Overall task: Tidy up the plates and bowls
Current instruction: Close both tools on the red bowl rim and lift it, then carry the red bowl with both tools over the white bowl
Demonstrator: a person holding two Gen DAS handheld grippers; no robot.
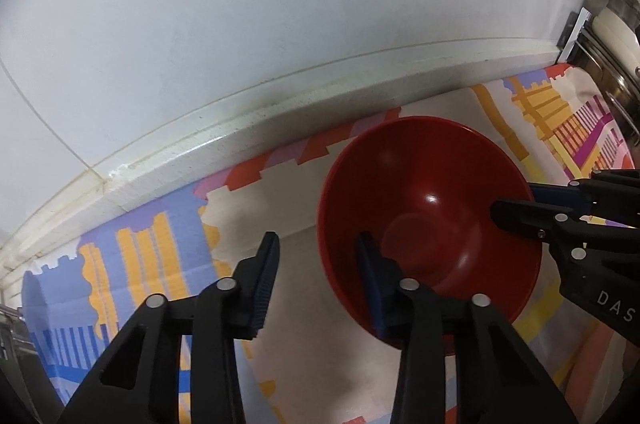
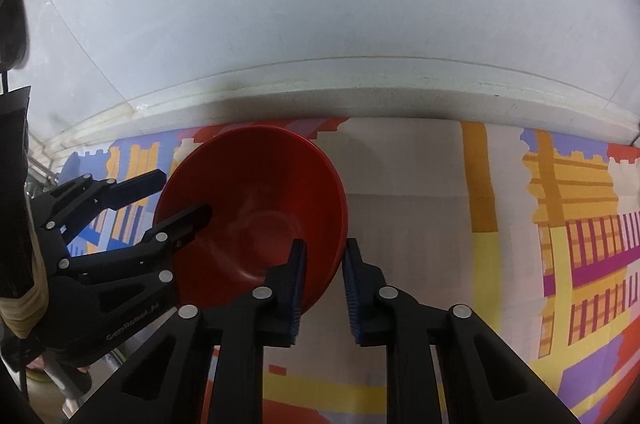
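On the patterned cloth point(image 2: 420, 184) by the white wall ledge point(image 1: 240, 128) sits a red bowl point(image 1: 428, 200), tilted. Only the left wrist view shows metal pots point(image 1: 616, 64) at far right — only the right wrist view shows a second red rim beneath the bowl. The left gripper point(image 1: 316, 276) straddles the near-left rim, one finger inside, its jaws apart and not pressing. The right gripper point(image 2: 324, 280) is clamped on the opposite rim — pads inside and outside.
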